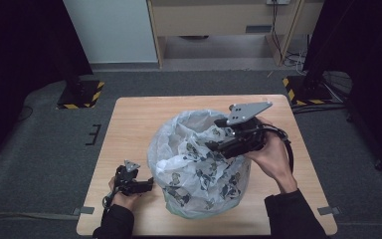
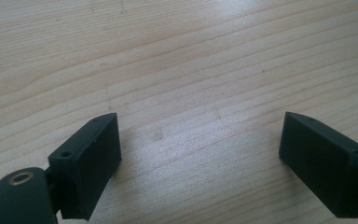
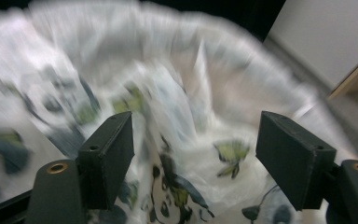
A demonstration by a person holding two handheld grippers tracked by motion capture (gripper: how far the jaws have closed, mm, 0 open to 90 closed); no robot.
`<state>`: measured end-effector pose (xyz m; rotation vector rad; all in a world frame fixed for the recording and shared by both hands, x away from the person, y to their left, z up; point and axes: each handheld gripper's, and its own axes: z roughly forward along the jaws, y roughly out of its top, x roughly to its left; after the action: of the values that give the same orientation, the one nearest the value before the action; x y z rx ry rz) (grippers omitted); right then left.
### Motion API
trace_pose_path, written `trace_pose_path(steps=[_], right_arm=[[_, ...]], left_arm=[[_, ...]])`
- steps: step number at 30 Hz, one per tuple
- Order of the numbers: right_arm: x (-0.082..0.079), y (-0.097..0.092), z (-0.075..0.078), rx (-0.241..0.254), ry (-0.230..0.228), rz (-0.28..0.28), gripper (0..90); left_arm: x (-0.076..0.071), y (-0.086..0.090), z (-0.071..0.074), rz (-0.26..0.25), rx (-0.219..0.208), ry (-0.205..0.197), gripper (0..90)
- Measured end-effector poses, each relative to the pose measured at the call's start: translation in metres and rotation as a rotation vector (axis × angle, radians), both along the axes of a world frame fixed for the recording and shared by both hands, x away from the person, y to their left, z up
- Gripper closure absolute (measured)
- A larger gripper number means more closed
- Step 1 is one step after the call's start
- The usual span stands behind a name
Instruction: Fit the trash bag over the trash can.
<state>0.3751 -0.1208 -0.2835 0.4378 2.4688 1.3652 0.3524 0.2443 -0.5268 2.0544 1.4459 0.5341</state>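
Right now a round bin stands on a wooden table, a little toward five o'clock from the tabletop's centre. It is lined with a thin white plastic bag printed with dark and green leaf shapes. The bag billows over the rim and crumples down into the hollow; whether anything lies inside it cannot be made out.

At three o'clock from the bin, the right gripper is held by a hand and reaches over the bag's open mouth. Its jaws are spread apart, with loose bag folds seen beyond and between them in the right gripper view, blurred, and not pinched.

At about eight o'clock from the bin, near the table's front edge, the left gripper rests low in the other hand, just beside the bin's base. Its jaws gape wide over bare wood grain, grasping nothing.

Around the table lies grey carpet. At twelve o'clock stands a pale wooden cabinet; at ten and two o'clock are black stands with yellow-striped bases.
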Motion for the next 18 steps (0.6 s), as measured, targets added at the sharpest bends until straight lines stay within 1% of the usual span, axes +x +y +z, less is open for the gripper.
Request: trace_pose_path(steps=[3, 4, 5, 6, 11, 13, 15, 18], right_arm=[[-0.006, -0.001, 0.015, 0.085, -0.051, -0.021, 25.3], [-0.007, 0.002, 0.018, 0.106, -0.065, -0.029, 23.7], [-0.007, 0.005, 0.021, 0.116, -0.070, -0.034, 23.5], [-0.007, 0.009, 0.022, 0.116, -0.068, -0.032, 23.4], [-0.004, 0.037, 0.023, 0.076, -0.052, -0.011, 20.1], [-0.001, 0.045, 0.022, 0.062, -0.032, -0.020, 18.4], [0.002, 0.052, 0.019, 0.060, -0.012, -0.032, 17.3], [0.003, 0.059, 0.012, 0.074, 0.015, -0.024, 16.7]], left_arm=[[0.000, 0.000, 0.000, -0.001, 0.000, 0.000, 12.1], [0.000, 0.000, 0.000, -0.001, 0.000, -0.001, 12.0], [0.000, 0.000, 0.000, -0.002, 0.001, -0.001, 12.0], [0.000, 0.000, 0.000, -0.001, 0.000, -0.001, 12.0], [0.000, 0.000, 0.000, -0.002, -0.004, 0.000, 12.0], [0.000, 0.000, 0.000, -0.003, -0.002, -0.001, 12.0], [0.000, 0.000, 0.000, -0.003, -0.003, 0.000, 12.0], [0.000, 0.000, 0.000, -0.004, -0.003, -0.001, 12.0]])
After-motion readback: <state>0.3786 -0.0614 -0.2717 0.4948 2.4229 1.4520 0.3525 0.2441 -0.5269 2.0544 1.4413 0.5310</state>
